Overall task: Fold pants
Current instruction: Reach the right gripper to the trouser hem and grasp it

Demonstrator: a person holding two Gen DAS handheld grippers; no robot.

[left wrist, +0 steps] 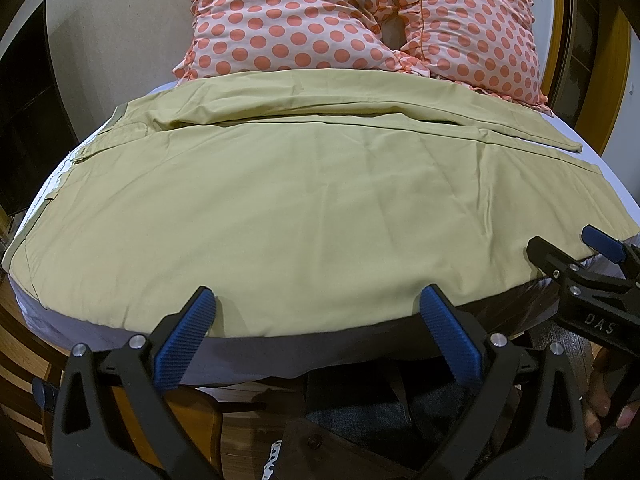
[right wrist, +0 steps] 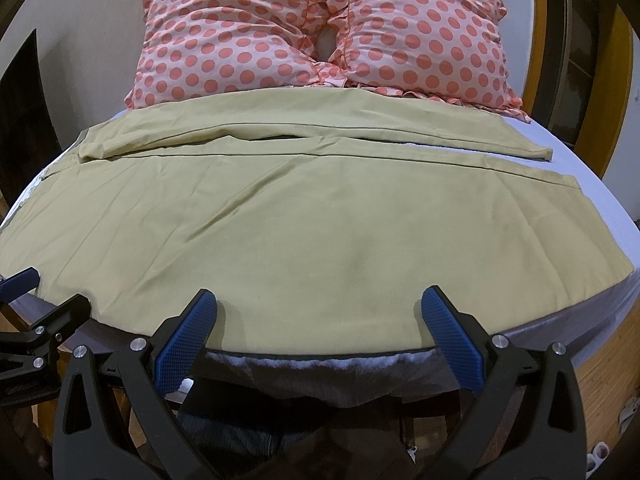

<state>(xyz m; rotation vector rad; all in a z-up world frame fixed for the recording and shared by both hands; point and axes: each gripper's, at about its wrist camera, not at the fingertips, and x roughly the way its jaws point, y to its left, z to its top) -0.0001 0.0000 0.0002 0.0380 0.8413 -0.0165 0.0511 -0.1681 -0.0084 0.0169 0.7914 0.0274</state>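
Khaki pants point(left wrist: 312, 208) lie flat across a bed, waist at the left, leg hems at the right; they also show in the right wrist view point(right wrist: 288, 216). The two legs lie side by side, the near leg along the bed's front edge. My left gripper point(left wrist: 318, 300) is open and empty, its blue pads just over the near edge of the pants. My right gripper point(right wrist: 320, 300) is open and empty at the same edge, further right. The right gripper shows at the right in the left wrist view point(left wrist: 600, 256); the left gripper shows at the left in the right wrist view point(right wrist: 24, 284).
Two pink pillows with orange dots point(left wrist: 360, 20) point(right wrist: 320, 32) lie behind the pants. The bed has a pale lilac sheet point(right wrist: 600, 184) and a wooden frame point(left wrist: 132, 420). A dark cabinet point(left wrist: 24, 120) stands at the left and a wooden door frame point(right wrist: 616, 80) at the right.
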